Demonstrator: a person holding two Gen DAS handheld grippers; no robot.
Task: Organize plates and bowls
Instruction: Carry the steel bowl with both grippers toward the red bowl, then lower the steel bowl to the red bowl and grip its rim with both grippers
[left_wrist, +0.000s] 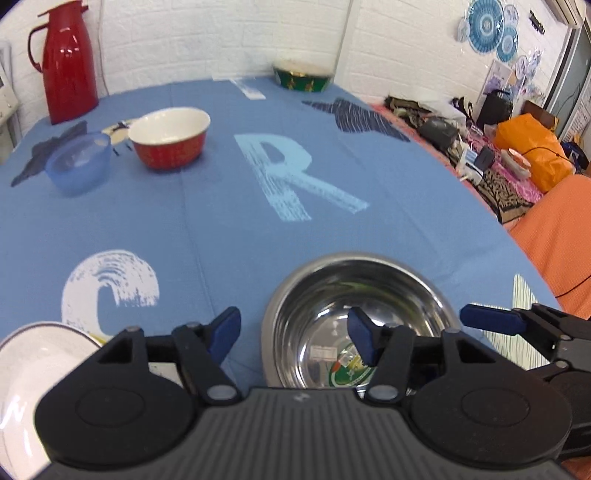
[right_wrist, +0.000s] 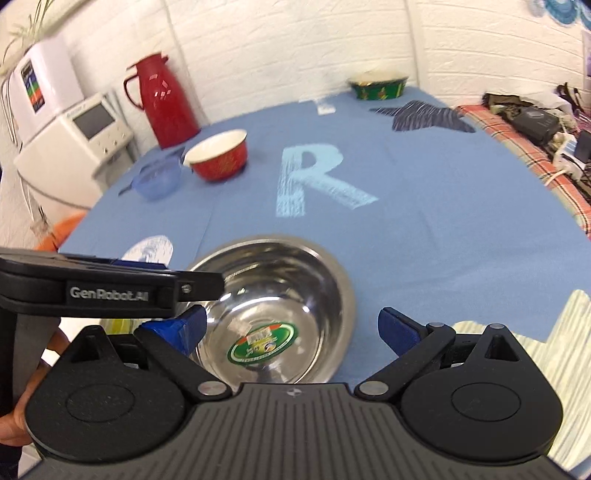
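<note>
A shiny steel bowl (right_wrist: 273, 310) sits upright on the blue-clothed counter (right_wrist: 424, 229), a green round sticker (right_wrist: 263, 345) on its bottom. The right gripper (right_wrist: 291, 330) hovers over it, fingers apart and empty. The left gripper (left_wrist: 295, 332) has fingers apart, straddling the bowl's left rim. A red bowl (left_wrist: 170, 137) stands well apart.

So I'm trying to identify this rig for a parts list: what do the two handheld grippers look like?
Both match: the left gripper and right gripper have matte black linkage arms on round pivot housings, a ribbed dark grey body, silver pivot pins and blue-padded jaws. White "GenRobot.AI" lettering shows on the left gripper's side in the right wrist view.
</note>
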